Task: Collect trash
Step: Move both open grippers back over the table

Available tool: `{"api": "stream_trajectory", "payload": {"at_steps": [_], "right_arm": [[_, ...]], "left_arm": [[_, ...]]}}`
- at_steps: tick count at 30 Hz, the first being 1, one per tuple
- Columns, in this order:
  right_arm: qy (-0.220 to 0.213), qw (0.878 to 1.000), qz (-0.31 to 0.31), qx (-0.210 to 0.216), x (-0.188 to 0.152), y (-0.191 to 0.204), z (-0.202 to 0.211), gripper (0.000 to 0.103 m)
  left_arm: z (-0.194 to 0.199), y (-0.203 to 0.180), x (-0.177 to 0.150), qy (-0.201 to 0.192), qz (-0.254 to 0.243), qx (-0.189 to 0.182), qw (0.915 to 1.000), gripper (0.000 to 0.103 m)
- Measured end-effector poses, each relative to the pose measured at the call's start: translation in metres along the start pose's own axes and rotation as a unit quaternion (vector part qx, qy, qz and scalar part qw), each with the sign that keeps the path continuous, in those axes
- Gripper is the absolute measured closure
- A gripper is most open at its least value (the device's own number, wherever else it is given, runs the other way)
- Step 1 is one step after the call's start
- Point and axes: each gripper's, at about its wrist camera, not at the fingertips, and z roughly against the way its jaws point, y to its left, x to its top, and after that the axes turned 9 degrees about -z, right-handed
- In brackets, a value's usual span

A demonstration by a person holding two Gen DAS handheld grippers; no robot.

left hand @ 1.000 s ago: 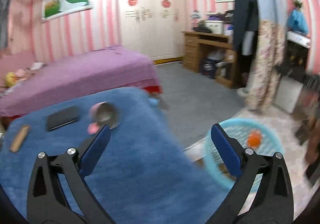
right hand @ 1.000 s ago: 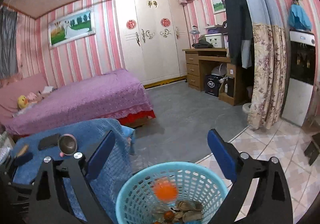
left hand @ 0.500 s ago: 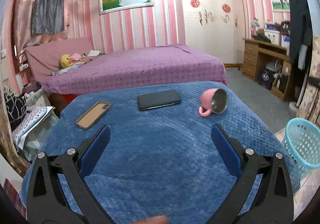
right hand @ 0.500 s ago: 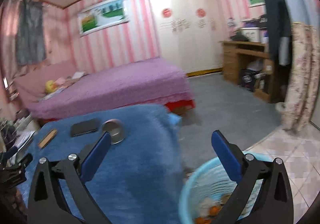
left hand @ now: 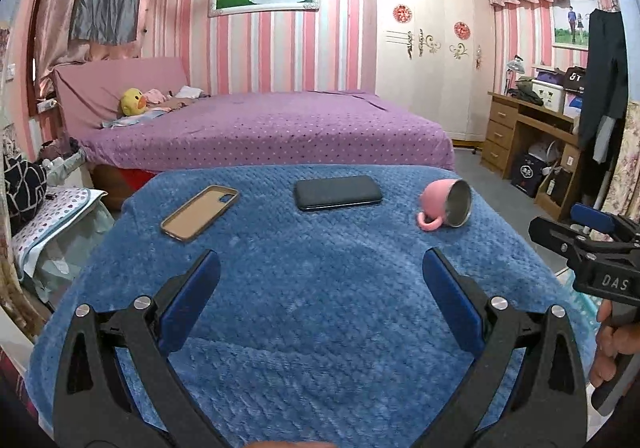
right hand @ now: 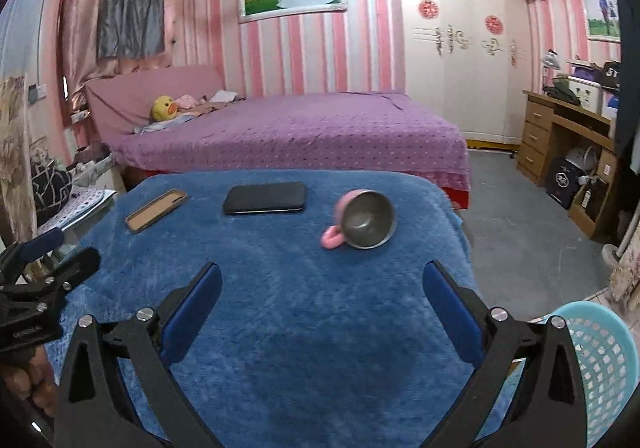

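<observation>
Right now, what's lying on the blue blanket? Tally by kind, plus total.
Phone: 1, black, face down in the middle
Phone case: 1, tan, empty, to its left
Mug: 1, pink, tipped on its side, to the right
Total: 3 things on the blanket. No trash shows on it.

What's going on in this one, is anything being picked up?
Not right now. A person holds both grippers over the blue blanket; the left gripper and right gripper are open and empty. A pink mug lies on its side beside a black phone and a phone case. The blue basket stands on the floor at the right.
</observation>
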Motion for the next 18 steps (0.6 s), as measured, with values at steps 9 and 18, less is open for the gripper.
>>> {"api": "stream_trajectory", "payload": {"at_steps": [9, 18], "right_arm": [[-0.007, 1.0, 0.012, -0.006, -0.001, 0.014, 0.004, 0.005], [-0.02, 0.999, -0.001, -0.026, 0.006, -0.002, 0.012, 0.005]], "left_arm": [[0.0, 0.008, 0.001, -0.01, 0.025, 0.002, 0.9996, 0.005], [-0.005, 0.013, -0.003, -0.001, 0.029, 0.006, 0.9996, 0.005]]}}
